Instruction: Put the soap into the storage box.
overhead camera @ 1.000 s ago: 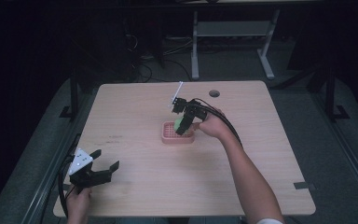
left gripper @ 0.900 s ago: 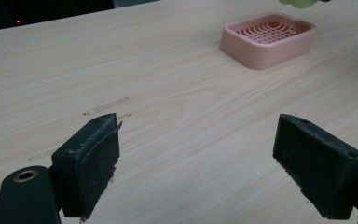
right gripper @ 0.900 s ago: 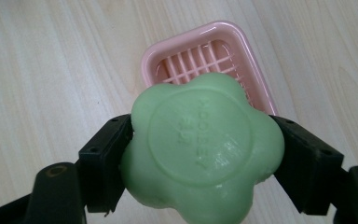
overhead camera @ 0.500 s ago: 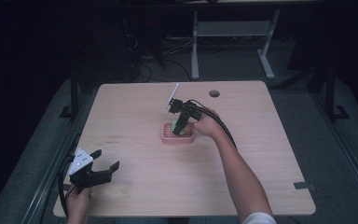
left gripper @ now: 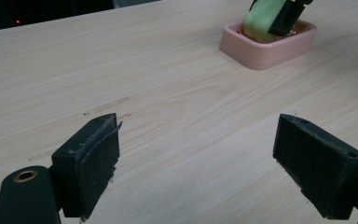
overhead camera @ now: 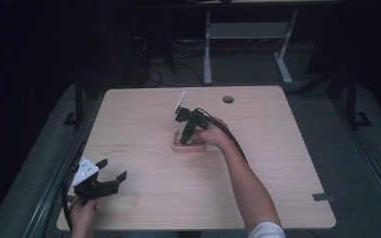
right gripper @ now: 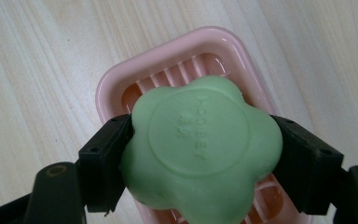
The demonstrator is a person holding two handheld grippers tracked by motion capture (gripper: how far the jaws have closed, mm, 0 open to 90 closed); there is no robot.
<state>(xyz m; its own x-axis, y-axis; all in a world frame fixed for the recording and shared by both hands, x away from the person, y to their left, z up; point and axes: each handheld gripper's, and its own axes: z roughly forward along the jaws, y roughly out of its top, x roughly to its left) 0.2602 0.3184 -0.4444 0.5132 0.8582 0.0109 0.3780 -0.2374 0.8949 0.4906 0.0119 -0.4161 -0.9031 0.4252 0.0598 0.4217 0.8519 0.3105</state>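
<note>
Right hand-held gripper (right gripper: pixel 200 154): 2 black jaws clamped on a green flower-shaped soap bar (right gripper: pixel 200 151), 1 jaw on each side of it. Soap bar held directly over a pink ribbed soap dish (right gripper: pixel 186 56); whether its underside touches the ribs cannot be told. The dish rim shows beyond the soap and to either side.

Soap dish (overhead camera: pixel 189 145): near the middle of the table (overhead camera: pixel 278 163), well apart from every table edge, with bare wood on all sides.

Left hand-held gripper (left gripper: pixel 205 172): jaws wide apart, holding nothing, low over bare wood. In the high view it sits at the near left corner of the table (overhead camera: pixel 99 181), just beside the edges, well apart from the dish.
</note>
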